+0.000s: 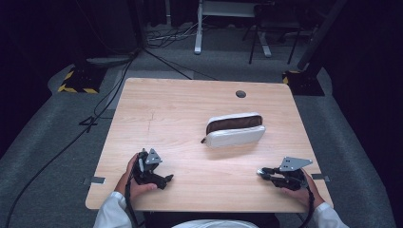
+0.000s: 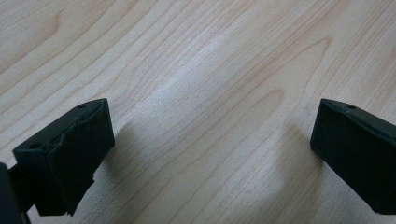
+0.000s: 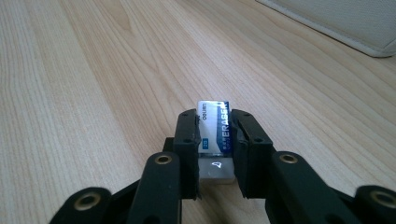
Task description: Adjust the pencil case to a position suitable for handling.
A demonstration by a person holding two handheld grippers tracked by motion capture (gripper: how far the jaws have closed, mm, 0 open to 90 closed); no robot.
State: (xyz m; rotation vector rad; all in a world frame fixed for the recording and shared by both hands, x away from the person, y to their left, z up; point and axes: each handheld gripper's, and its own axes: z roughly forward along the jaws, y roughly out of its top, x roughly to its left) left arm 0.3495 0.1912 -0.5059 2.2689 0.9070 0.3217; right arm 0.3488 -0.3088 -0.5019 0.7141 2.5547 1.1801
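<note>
The right gripper (image 3: 214,140) is clamped on an eraser (image 3: 214,130), a small white block in a blue sleeve printed with white letters. Its two black jaws press the long sides of the eraser, whose far end sticks out just beyond the jaw tips while its white near end shows between the jaw bases. The eraser lies flat on the pale wooden tabletop (image 3: 84,93), and the jaws sit low and nearly level over the wood. In the high view this right gripper (image 1: 261,172) is near the front right corner of the tabletop (image 1: 190,104), held by the person's right hand (image 1: 299,192), its tips pointing toward the left gripper, with a pale speck at the tips where the eraser sits.

Ahead of the right gripper, farther from the person and somewhat toward the middle of the tabletop, lies a white pencil case (image 1: 235,130) with its top gaping and a brown lining showing. In the right gripper view a corner of that pencil case (image 3: 345,23) appears beyond the eraser and off to the upper right, well apart from it.

The left gripper (image 1: 167,179) rests near the front left of the tabletop in the person's left hand (image 1: 135,183), well apart from the right gripper and from the pencil case. In the left gripper view its jaws stand wide apart with bare wood grain (image 2: 201,93) between them; it holds nothing.
</note>
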